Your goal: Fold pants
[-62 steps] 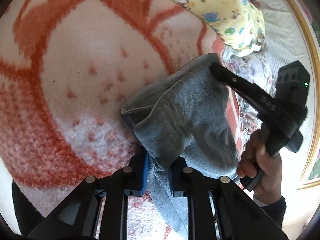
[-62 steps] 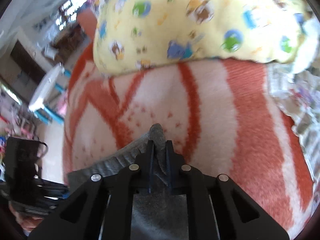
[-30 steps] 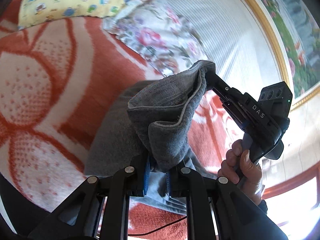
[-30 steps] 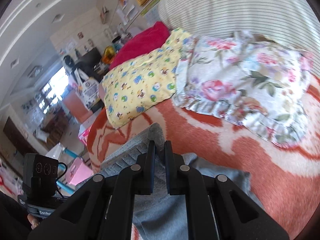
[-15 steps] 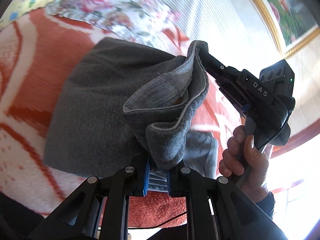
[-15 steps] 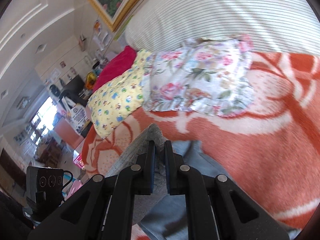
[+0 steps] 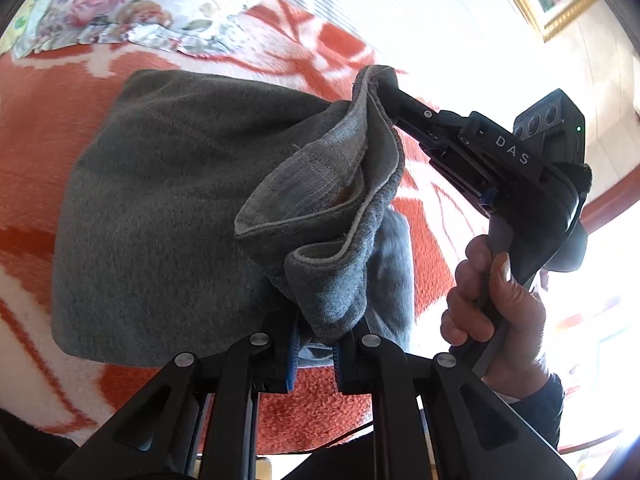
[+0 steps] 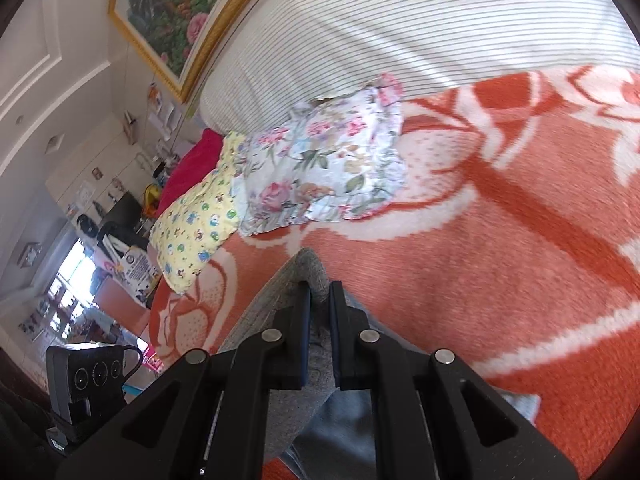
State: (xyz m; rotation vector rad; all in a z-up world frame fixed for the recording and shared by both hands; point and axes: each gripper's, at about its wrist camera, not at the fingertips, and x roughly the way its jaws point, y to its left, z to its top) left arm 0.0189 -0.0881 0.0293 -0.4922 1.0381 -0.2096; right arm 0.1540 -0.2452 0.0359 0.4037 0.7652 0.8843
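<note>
Left to right on the bed (image 8: pixel 520 260): at its far left edge there's a yellow cartoon-print pillow (image 8: pixel 196 232), with a red cushion (image 8: pixel 188 168) behind it, and just beside it toward the middle a floral pillow (image 8: pixel 328 168). Behind those runs a white striped headboard (image 8: pixel 420 20), and a gold-framed flower painting (image 8: pixel 172 4) hangs on the wall above. The bed itself is covered by an orange-and-white blanket (image 7: pixel 36 92).

The pants (image 7: pixel 160 208) are grey sweatpants, and most of them lie in a folded slab on the blanket, in the middle part of the bed below the floral pillow. One end is lifted off that slab and bunched up between the two grippers.

The left gripper (image 7: pixel 314 354) has its fingers nearly closed, pinching a thick fold of the grey fabric right at the near edge of the bed. The fabric bulges up out of the gap.

The right gripper (image 8: pixel 319 312) is the same deal: fingers almost together with a ribbed edge of the pants clamped between them. From the left camera you can see it held up at an angle, a hand (image 7: pixel 496 300) wrapped around the handle and a dark sleeve (image 7: pixel 544 412) at the wrist. The fabric hangs in a slack loop between both grippers.
</note>
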